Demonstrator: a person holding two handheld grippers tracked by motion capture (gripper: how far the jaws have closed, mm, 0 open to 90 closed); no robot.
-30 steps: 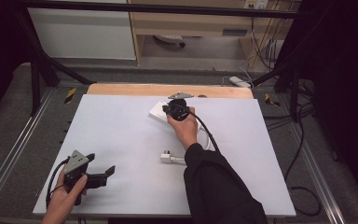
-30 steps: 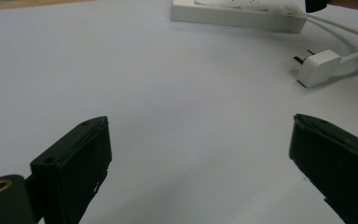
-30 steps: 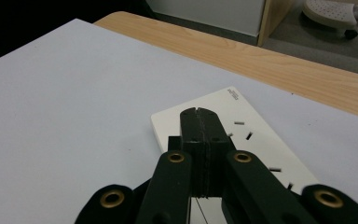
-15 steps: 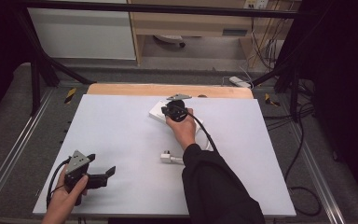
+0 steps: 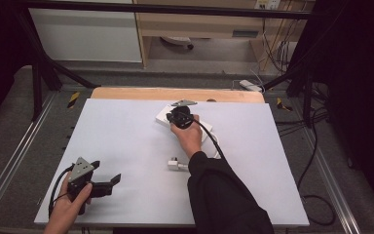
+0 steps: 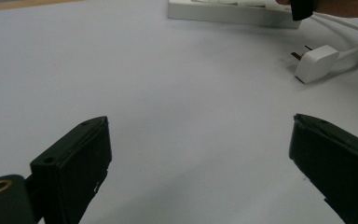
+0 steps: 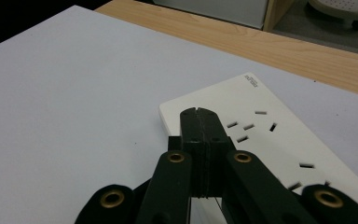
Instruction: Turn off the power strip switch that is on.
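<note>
Near the far edge of the white table, just short of the wooden strip, sits the power strip, a flat white one with several rows of slots on top. My right claw is down over its near-left end, and in the right gripper view the two jaws are pressed flat together with nothing between them, tips sitting over the strip's corner. Can't honestly tell whether the tips are touching the plastic or just above it. There's a bit of small lettering printed at the strip's far corner, too small to read.

A white cord runs off the strip back towards me, curving past my right wrist, and ends in a white plug lying loose on the table close by my sleeve. From the left gripper view you can see its pins sticking out sideways, plug resting on its side, near the strip but not plugged in.

My left claw is way off on the near-left part of the table, well apart from all that. Its jaws are spread wide and hold nothing, just bare table between them, pointing roughly across towards the plug and strip. My left hand has the handle low near the table edge.
</note>
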